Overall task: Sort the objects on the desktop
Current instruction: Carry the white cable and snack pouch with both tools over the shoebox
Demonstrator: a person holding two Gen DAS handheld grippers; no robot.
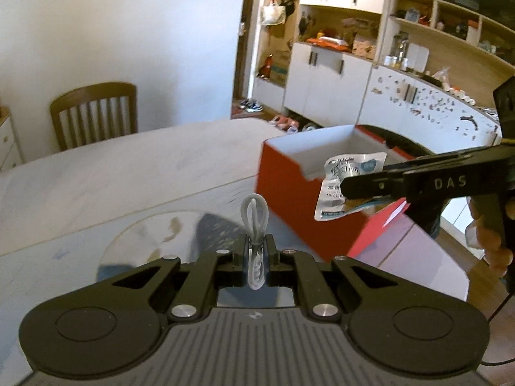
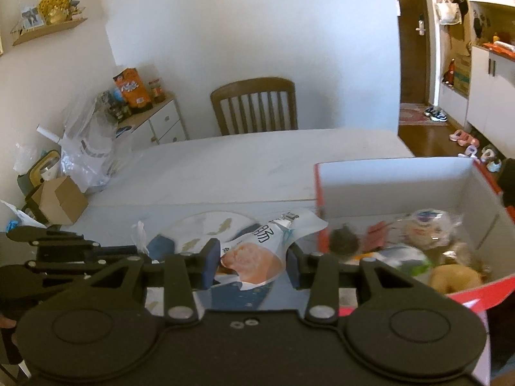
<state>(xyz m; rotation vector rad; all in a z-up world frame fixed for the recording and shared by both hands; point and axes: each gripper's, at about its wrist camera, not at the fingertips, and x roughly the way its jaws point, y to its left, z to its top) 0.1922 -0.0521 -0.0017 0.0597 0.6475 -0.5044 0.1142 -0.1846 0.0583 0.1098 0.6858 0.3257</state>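
Two claws are at work, and both have something pinched. From the left wrist view, the left claw (image 1: 256, 251) is squeezed nearly tight on a small bundle of pale, translucent cord (image 1: 255, 222); the loops stick up just ahead of the fingertips and a tail hangs down behind them. Beneath the claw lies the pale table (image 1: 128, 167), with a round glass plate (image 1: 154, 234) just under and ahead of the fingers. Ahead and to the right of this claw stands the red box (image 1: 289, 199), white inside and open at the top. Over to the far right, the right claw (image 1: 346, 188) reaches in from the side, gripping a crumpled white snack packet (image 1: 341, 189) that hangs in front of the box's near corner. A hand (image 1: 492, 238) shows at the right edge on that claw's handle. A wooden chair (image 1: 96, 112) sits beyond the table, far ahead on the left.

Over to the right wrist view. Here the right claw (image 2: 252, 262) stands partly open but clamped on the packet (image 2: 254, 254), the blue pads (image 2: 209, 265) pressing its sides; the packet shows an orange picture and fans out ahead of the fingers. Right of the claw, close by, is the box (image 2: 386, 180), already holding several wrapped items, blurred and hard to tell apart. To the left, the left claw (image 2: 136, 251) shows side-on with the cord (image 2: 140, 236) poking up from its tip. The table (image 2: 241, 167) runs out ahead, the chair (image 2: 254, 106) at its far end.
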